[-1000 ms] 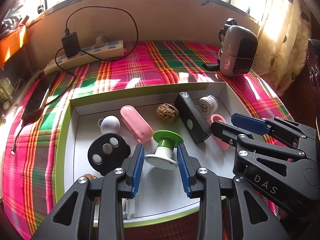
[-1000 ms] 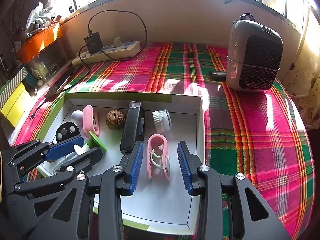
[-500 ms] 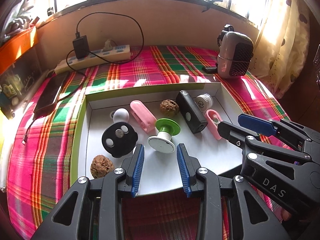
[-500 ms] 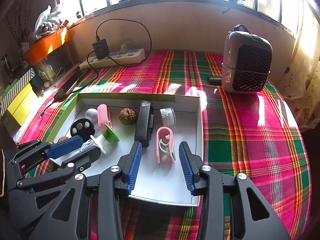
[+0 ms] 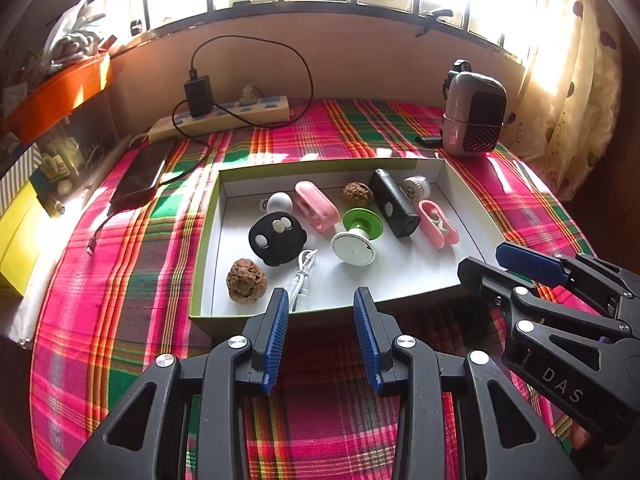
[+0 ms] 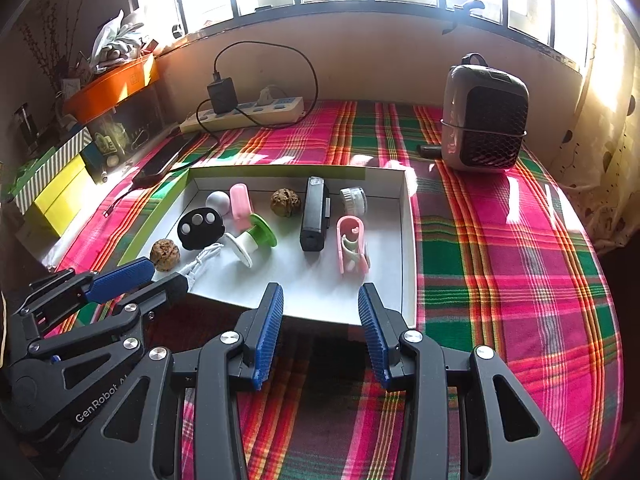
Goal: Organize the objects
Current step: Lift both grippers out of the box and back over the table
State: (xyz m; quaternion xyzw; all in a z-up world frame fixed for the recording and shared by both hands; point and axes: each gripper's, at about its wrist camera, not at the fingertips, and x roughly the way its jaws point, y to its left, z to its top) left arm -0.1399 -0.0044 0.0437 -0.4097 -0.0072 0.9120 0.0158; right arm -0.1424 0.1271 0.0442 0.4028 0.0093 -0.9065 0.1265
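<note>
A white box with a green rim (image 5: 404, 299) (image 6: 408, 240) lies on the plaid cloth. In it are two walnuts (image 5: 246, 281) (image 5: 358, 194), a black round holder (image 5: 277, 239), a white ball (image 5: 279, 202), a pink case (image 5: 317, 207), a green-and-white spool (image 5: 357, 236), a black rectangular device (image 5: 394, 208), a pink clip (image 5: 437, 224), a white jar (image 5: 416, 187) and a white cable (image 5: 303, 272). My left gripper (image 5: 321, 300) is open and empty above the box's near edge. My right gripper (image 6: 321, 294) is open and empty over the box's near right part.
A small grey heater (image 6: 484, 120) stands at the back right. A power strip with a black charger (image 5: 224, 114) lies along the back wall. A phone (image 5: 140, 176) lies left of the box. An orange tray (image 6: 112, 88) and yellow boxes (image 6: 60, 196) sit at the left.
Both grippers have pulled back and up from inside the box; both stayed open and empty. The spool and pink clip they straddled lie in the box. A walnut and cable came into view.
</note>
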